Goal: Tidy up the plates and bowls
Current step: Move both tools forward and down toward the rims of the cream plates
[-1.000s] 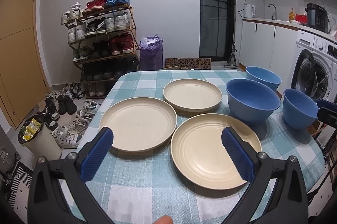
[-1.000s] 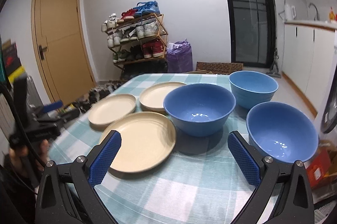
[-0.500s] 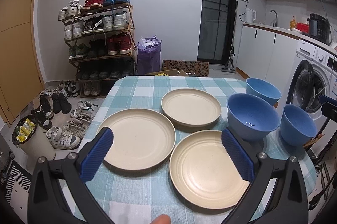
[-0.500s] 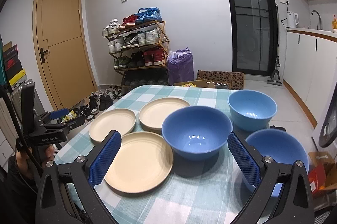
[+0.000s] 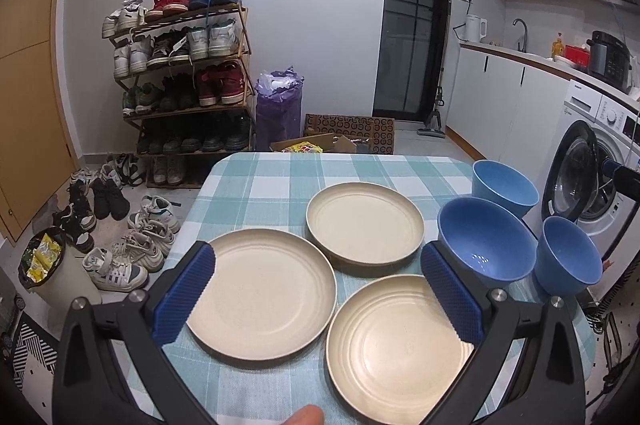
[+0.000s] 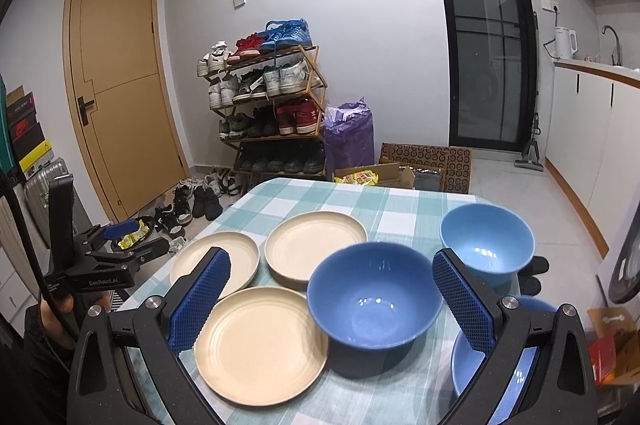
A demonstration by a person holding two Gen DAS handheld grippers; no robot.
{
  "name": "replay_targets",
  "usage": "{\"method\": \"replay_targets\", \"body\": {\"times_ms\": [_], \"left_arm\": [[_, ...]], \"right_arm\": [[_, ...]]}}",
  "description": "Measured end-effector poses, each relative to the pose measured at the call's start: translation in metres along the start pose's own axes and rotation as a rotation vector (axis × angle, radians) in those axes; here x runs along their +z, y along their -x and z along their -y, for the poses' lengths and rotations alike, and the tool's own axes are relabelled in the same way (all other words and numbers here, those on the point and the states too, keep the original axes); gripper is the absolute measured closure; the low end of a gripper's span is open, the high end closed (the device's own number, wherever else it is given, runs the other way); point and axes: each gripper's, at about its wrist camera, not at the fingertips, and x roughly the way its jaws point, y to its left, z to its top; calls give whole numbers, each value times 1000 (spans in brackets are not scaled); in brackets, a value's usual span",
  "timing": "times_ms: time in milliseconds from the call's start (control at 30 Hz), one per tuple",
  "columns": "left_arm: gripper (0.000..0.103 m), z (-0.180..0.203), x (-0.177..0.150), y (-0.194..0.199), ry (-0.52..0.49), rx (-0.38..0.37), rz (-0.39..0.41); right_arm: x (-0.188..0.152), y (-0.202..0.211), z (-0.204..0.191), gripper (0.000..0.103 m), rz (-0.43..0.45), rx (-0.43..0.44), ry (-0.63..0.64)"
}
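While nothing is gripped, the left gripper (image 5: 318,289) hangs wide open and empty above three cream plates: left plate (image 5: 260,291), far plate (image 5: 365,228), near plate (image 5: 394,343), all separate on the checked table (image 5: 280,177). Sliding one finger under a rim should lift best.

From the right, the right gripper (image 6: 332,299) is likewise wide open and empty, framing the big bowl (image 6: 374,295); a second bowl (image 6: 486,245) sits behind, a third (image 6: 516,365) lower right.

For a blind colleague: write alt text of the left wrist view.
Open left gripper hovers over a checked tablecloth holding three separate beige plates and, to their right, three blue bowls. A shoe rack stands behind.
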Motion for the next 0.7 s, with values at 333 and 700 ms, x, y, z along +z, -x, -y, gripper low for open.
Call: {"method": "replay_targets", "body": {"times_ms": [333, 700], "left_arm": [[0, -2, 30, -21, -9, -18, -17], [0, -4, 47, -59, 1, -19, -78]], "right_arm": [[44, -16, 11, 0, 4, -8, 7], [70, -72, 27, 0, -104, 13, 8]]}}
